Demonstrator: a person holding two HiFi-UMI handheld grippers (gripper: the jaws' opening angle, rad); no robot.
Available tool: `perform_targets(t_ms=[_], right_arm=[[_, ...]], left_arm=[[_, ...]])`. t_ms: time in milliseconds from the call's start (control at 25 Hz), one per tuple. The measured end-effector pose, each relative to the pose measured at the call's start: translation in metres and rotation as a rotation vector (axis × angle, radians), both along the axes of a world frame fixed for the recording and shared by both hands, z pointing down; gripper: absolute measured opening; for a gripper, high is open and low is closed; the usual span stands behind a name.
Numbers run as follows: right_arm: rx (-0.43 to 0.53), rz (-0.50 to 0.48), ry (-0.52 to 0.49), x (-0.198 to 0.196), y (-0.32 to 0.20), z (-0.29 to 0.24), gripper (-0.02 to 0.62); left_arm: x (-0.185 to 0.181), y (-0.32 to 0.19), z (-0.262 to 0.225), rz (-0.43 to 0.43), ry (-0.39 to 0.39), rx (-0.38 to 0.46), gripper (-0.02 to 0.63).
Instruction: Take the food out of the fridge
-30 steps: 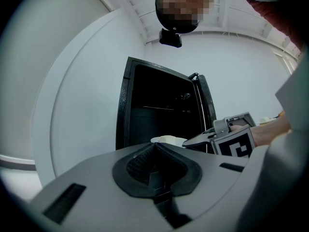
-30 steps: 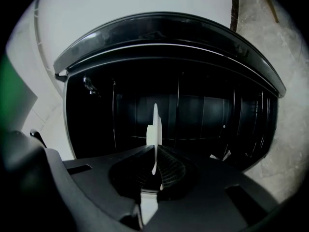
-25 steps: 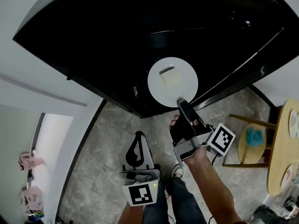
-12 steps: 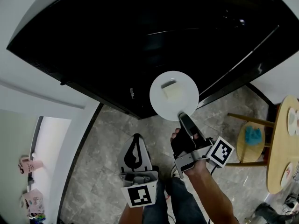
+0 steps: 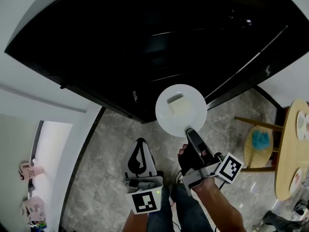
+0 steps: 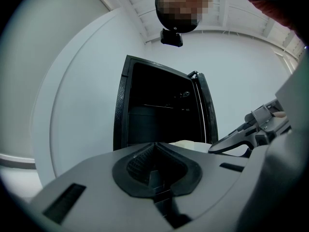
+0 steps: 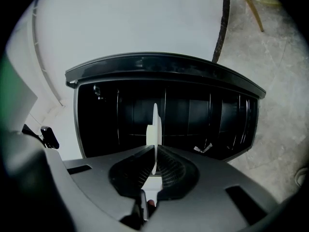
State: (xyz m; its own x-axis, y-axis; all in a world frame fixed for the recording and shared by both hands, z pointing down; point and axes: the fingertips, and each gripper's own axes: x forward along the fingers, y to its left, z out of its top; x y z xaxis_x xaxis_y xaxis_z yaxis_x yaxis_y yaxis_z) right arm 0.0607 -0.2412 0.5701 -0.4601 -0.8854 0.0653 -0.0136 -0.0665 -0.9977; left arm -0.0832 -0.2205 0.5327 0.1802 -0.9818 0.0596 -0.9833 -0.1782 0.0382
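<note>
A white plate [image 5: 181, 110] carrying a pale block of food [image 5: 177, 106] hangs level in front of the open black fridge [image 5: 159, 37], just past its lower edge and over the floor. My right gripper [image 5: 189, 131] is shut on the plate's near rim. In the right gripper view the plate [image 7: 155, 124] shows edge-on, pinched between the pads of that gripper [image 7: 154, 166]. My left gripper [image 5: 140, 146] is lower left of the plate, apart from it, jaws together and empty. The left gripper view looks into the fridge [image 6: 159, 110], with the plate's edge [image 6: 189, 143] low in the frame.
A round wooden table [image 5: 292, 153] and a wooden stool with a blue item [image 5: 263, 146] stand at the right. The fridge door [image 5: 260, 66] is swung open to the right. White cabinetry [image 5: 43, 124] lies at the left. The person's legs [image 5: 183, 204] stand on the stone floor.
The right gripper has drawn the plate with its food back out of the fridge, toward the person and down the frame. The left gripper has kept still.
</note>
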Motion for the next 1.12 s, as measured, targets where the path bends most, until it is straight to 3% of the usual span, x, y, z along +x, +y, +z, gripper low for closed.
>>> perform_targets(t_ms=[520,1120], right_arm=[[-0.085,0.01,-0.016,-0.001,0.026,0.02,0.034],[-0.094,0.003,-0.018,-0.001,0.038,0.016,0.034]], left_arm=[[0.005,0.008,0.009,0.007,-0.002,-0.018,0.014],[0.007,0.012,0.008,0.009,-0.008,-0.027,0.014]])
